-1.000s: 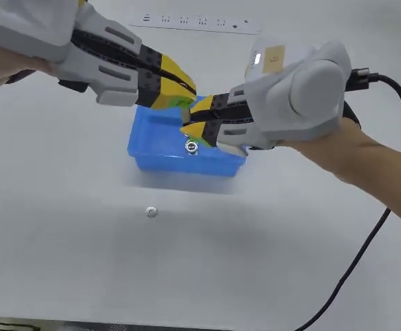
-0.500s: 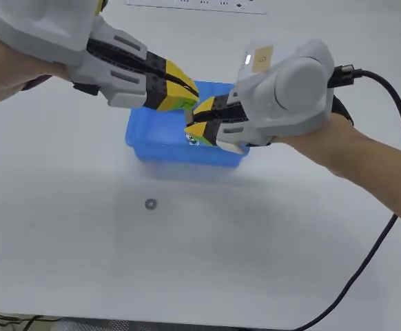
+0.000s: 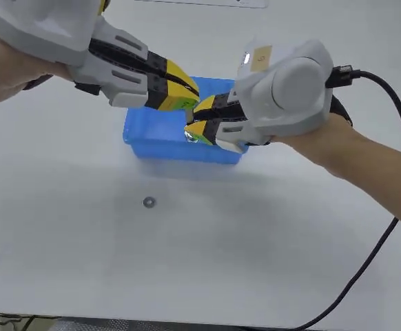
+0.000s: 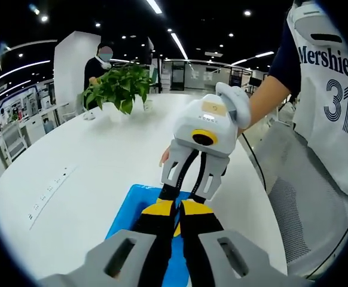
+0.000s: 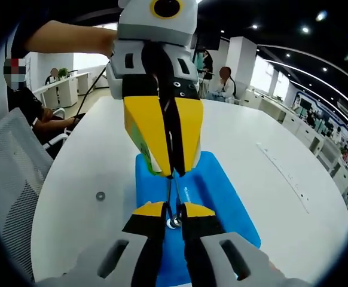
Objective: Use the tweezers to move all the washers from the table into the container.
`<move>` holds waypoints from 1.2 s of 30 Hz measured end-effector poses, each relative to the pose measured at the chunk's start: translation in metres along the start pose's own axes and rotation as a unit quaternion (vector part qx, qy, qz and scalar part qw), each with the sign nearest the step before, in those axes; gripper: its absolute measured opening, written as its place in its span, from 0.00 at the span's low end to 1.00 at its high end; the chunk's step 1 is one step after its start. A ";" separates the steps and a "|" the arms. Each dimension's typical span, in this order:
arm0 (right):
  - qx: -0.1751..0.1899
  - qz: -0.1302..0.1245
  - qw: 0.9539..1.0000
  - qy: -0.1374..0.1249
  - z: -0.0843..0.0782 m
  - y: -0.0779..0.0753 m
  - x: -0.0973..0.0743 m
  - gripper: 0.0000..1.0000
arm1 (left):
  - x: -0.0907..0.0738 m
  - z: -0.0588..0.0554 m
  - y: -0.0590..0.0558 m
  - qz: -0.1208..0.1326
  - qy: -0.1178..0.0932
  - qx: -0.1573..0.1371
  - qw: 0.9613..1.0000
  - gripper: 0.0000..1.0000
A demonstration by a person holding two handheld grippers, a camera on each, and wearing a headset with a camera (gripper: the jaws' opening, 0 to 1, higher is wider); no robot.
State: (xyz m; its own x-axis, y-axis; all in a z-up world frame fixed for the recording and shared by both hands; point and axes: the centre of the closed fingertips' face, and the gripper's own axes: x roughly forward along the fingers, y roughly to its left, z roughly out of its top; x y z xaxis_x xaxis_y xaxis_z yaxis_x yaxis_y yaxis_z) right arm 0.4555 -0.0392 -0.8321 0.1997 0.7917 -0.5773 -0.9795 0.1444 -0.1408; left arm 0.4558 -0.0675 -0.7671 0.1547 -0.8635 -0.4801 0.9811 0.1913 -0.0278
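A blue container [image 3: 152, 131] stands on the white table, and both grippers meet over it. My left gripper [image 3: 187, 93] comes in from the upper left, shut on the back end of thin metal tweezers [image 5: 175, 191]. My right gripper [image 3: 199, 129] faces it from the right, its yellow jaws shut around the tweezers' legs. A small metal washer [image 3: 190, 136] hangs at the tweezers' tips above the inside of the container [image 5: 222, 191]; it shows between my right jaws as the washer [image 5: 174, 223]. In the left gripper view the right gripper [image 4: 201, 137] is straight ahead over the container [image 4: 132, 203].
One loose washer [image 3: 149, 202] lies on the table in front of the container, seen as the washer [image 5: 100, 195] to the left. A black cable [image 3: 379, 241] trails from the right gripper. A power strip [image 4: 48, 194] lies further off, a potted plant [image 4: 117, 86] beyond.
The whole picture has shifted as the head moved. The two grippers, the tweezers and the washer keep nearly the same place over the container.
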 end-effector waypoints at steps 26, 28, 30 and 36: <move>-0.044 -0.011 0.998 -0.039 0.050 0.030 -0.029 0.12 | -0.043 0.039 -0.054 0.018 -0.003 0.057 0.998 0.06; -0.051 -0.003 0.998 -0.039 0.053 0.039 -0.029 0.12 | -0.045 0.038 -0.062 0.018 -0.002 0.057 0.998 0.06; -0.058 0.002 0.998 -0.038 0.054 0.047 -0.030 0.12 | -0.048 0.036 -0.069 0.018 -0.002 0.056 0.998 0.06; -0.067 0.020 0.997 -0.035 0.055 0.070 -0.029 0.12 | -0.052 0.032 -0.091 0.019 0.004 0.054 0.998 0.06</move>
State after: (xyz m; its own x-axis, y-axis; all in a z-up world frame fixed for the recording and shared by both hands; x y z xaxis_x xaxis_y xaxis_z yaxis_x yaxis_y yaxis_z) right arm 0.3797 -0.0189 -0.7810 0.1537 0.8352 -0.5280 -0.9730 0.0349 -0.2280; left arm 0.3622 -0.0543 -0.7117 0.1916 -0.8531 -0.4853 0.9814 0.1722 0.0848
